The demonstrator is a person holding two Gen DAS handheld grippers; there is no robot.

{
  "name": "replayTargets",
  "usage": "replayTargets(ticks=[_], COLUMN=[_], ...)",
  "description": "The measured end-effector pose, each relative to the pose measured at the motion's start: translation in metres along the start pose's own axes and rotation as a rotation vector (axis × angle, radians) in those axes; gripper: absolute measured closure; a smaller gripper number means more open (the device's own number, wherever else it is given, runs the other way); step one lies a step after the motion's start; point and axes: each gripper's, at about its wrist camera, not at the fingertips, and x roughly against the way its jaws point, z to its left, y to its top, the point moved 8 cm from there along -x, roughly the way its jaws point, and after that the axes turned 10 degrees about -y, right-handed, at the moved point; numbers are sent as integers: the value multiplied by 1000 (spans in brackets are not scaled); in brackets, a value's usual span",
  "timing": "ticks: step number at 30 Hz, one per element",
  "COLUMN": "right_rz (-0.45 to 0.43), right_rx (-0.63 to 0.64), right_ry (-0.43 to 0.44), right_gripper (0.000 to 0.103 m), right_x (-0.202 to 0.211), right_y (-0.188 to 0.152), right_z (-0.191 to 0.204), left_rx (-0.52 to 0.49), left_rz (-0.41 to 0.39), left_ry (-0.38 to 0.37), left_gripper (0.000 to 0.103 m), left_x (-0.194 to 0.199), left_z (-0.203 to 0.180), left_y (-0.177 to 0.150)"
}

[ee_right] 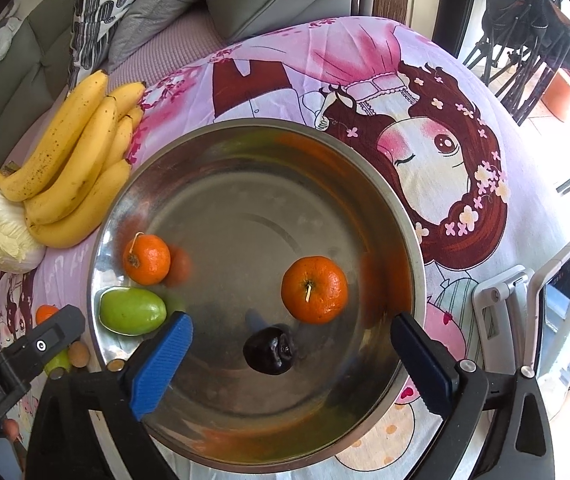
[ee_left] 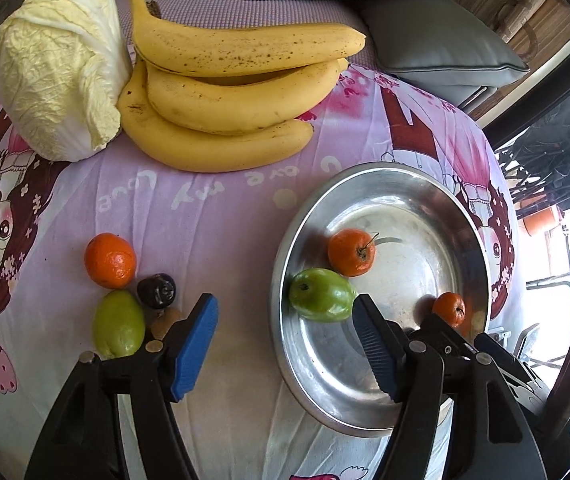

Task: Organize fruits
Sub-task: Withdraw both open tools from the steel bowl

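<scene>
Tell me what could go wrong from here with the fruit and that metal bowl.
1. The metal bowl is smooth and sloped; the dark plum between the open right gripper fingers may roll.
2. The left gripper is near the bowl's rim and could nudge it.
3. The loose orange and green fruit could roll on the cloth.

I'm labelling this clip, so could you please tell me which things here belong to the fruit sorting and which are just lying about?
Part of the job:
- metal bowl
- oranges in the bowl
- green fruit in the bowl
- dark fruit in the bowl
- orange on the cloth
- bananas

Just lying about:
- cabbage
- cushions
</scene>
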Motion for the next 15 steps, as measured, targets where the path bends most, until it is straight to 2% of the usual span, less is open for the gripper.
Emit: replayTargets(ticks=[4, 10, 13, 15], right_rz=[0, -12, -18, -19], right_rx=[10, 20, 31, 58], right_ry=[-3, 5, 37, 63], right_gripper=[1, 1, 1, 1], right_x=[1, 6, 9, 11], right_y=[-3, -2, -4, -7], right_z=[2, 5, 14, 26], left_rx=[24, 50, 74, 92], left_rz=[-14, -50, -85, -113], left_ry=[6, -1, 3, 9], left_gripper=[26, 25, 18, 17], left_x=[6, 21, 32, 38], left_z=[11, 24, 35, 45], left_y=[-4, -6, -5, -4])
